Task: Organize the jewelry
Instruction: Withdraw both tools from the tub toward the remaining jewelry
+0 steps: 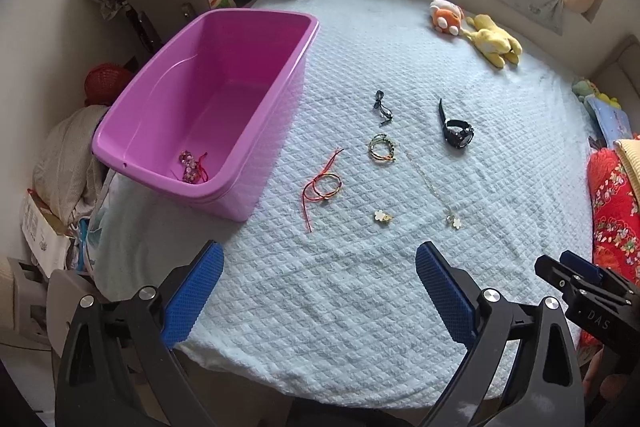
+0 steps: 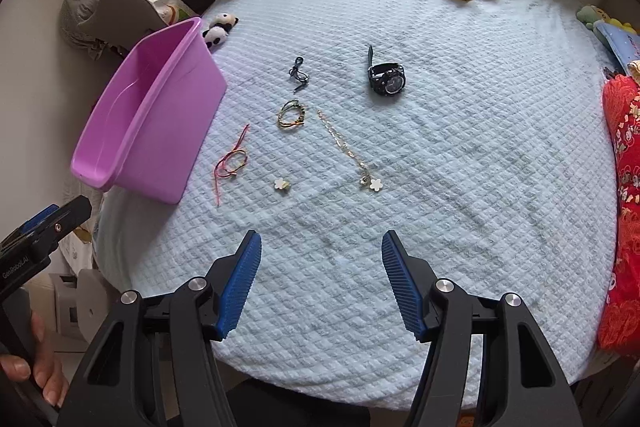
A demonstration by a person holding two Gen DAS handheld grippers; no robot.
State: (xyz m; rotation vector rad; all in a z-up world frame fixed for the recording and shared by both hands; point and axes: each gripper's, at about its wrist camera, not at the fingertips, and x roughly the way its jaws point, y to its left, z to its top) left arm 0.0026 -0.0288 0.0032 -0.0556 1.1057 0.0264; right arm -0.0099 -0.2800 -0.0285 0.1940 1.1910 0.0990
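A purple plastic bin (image 1: pixel 120 135) stands on the left of the pale blue bedspread (image 1: pixel 360 287), with a pink beaded bracelet (image 1: pixel 191 167) in its near corner. Beside it on the spread lie a red cord bracelet (image 1: pixel 322 185), a green beaded bracelet (image 1: pixel 382 147), a dark cord (image 1: pixel 382 107), a black watch (image 1: pixel 456 133), a gold chain with a flower charm (image 1: pixel 454 221) and a loose flower charm (image 1: pixel 382 215). My left gripper (image 1: pixel 320 263) hangs open and empty near the spread's front edge. My right gripper (image 2: pixel 322 251) is open too, short of the chain (image 2: pixel 348 147).
Plush toys (image 1: pixel 496 43) lie at the far side, a panda toy (image 2: pixel 218 29) behind the bin (image 2: pixel 160 131). Red patterned bedding (image 2: pixel 624 207) borders the right edge. A chair and clutter stand off the bed to the left. The other gripper's tip (image 1: pixel 576 279) shows at the right.
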